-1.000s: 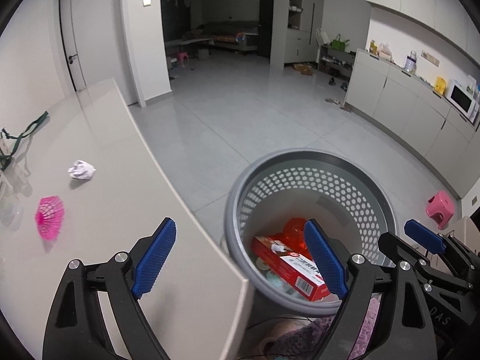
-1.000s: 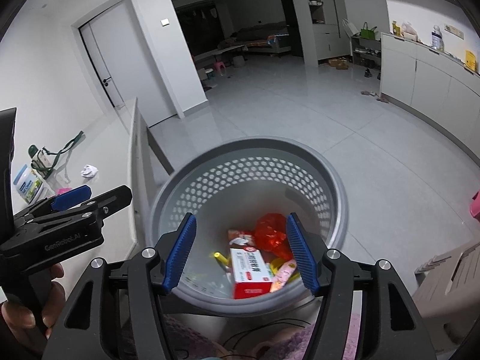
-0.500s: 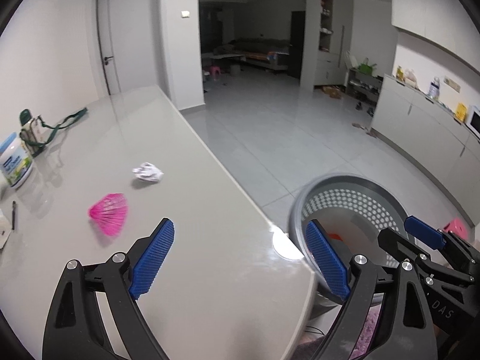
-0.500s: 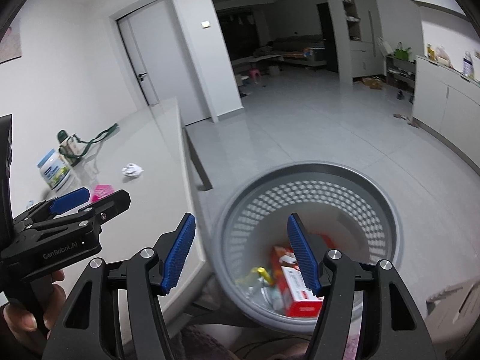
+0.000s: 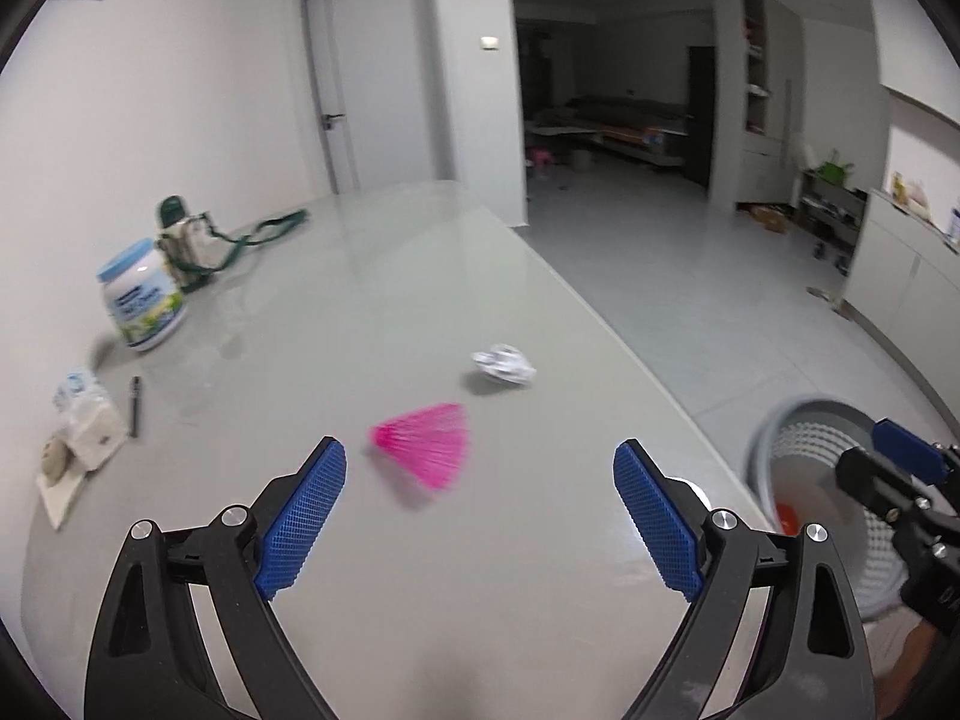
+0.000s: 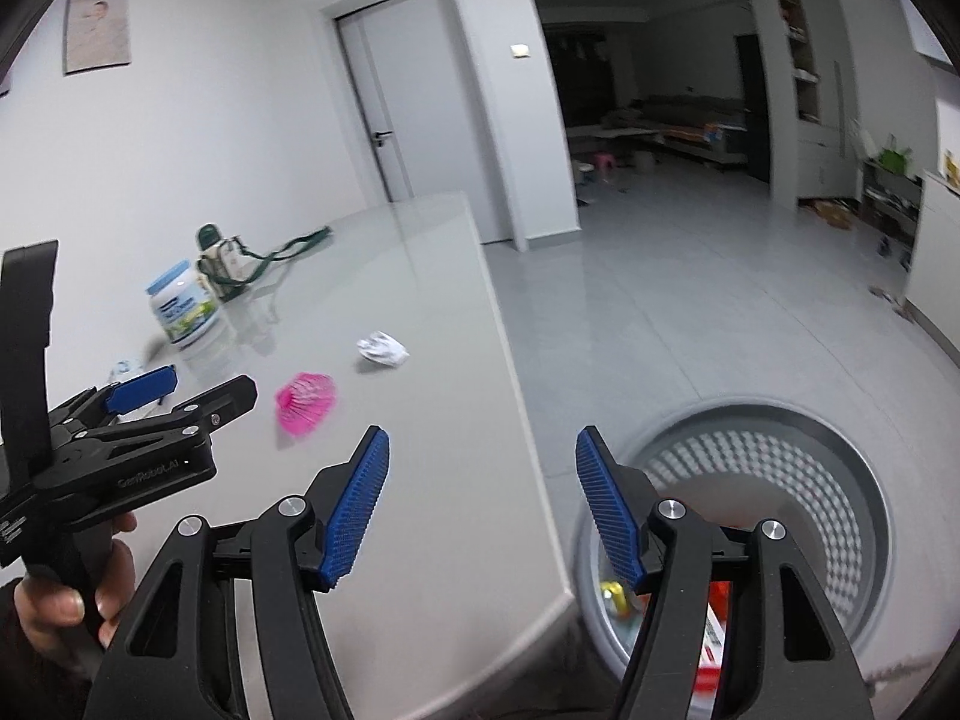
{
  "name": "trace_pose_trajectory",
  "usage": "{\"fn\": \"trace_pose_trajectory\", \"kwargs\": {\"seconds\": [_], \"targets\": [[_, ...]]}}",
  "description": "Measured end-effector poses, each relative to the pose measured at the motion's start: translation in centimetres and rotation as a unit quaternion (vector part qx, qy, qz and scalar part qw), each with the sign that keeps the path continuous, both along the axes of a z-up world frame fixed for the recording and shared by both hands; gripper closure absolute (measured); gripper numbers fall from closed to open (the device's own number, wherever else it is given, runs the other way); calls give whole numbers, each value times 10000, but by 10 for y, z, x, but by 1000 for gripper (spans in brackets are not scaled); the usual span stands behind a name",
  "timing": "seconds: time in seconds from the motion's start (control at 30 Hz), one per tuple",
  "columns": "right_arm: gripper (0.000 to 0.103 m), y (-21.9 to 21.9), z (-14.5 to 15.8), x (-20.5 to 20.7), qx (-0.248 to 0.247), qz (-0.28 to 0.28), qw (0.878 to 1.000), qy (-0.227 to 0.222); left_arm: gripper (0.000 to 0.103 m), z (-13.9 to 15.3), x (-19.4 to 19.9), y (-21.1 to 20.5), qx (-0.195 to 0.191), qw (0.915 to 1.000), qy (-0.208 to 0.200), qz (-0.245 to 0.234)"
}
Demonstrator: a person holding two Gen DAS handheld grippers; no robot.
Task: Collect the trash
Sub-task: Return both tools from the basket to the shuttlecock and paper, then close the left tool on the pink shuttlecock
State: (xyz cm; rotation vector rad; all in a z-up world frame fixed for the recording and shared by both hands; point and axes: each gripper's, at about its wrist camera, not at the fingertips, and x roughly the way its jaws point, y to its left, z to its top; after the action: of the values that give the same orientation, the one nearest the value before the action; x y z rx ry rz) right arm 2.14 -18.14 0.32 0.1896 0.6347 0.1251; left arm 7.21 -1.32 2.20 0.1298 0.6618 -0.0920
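Pink shuttlecock (image 5: 427, 443) & 1 paper wad (image 5: 503, 363) on table (image 5: 360, 300); both tongs wide open, empty.

A home: sofa (image 5: 624, 108) in the far room, kitchen cabinets (image 5: 900, 276), tiled floor (image 5: 720, 312).

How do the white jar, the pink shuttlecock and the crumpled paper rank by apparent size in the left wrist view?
1. pink shuttlecock, though it is nearest the camera and blurred
2. white jar, close to it in apparent size and farther off
3. crumpled paper, clearly the smallest
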Motion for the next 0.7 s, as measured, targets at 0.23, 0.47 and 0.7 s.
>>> {"fn": "trace_pose_trajectory", "kwargs": {"seconds": [0.23, 0.47, 0.7], "targets": [[40, 32, 14, 34, -87, 490, 9988, -33, 10, 5, 16, 46, -65, 9988, -69, 487], [40, 55, 9, 63, -182, 781, 9967, 125, 10, -25, 46, 56, -13, 9979, 280, 581], [40, 55, 10, 87, -118, 784, 9967, 165, 10, -51, 74, 45, 16, 9972, 612, 429]]}}
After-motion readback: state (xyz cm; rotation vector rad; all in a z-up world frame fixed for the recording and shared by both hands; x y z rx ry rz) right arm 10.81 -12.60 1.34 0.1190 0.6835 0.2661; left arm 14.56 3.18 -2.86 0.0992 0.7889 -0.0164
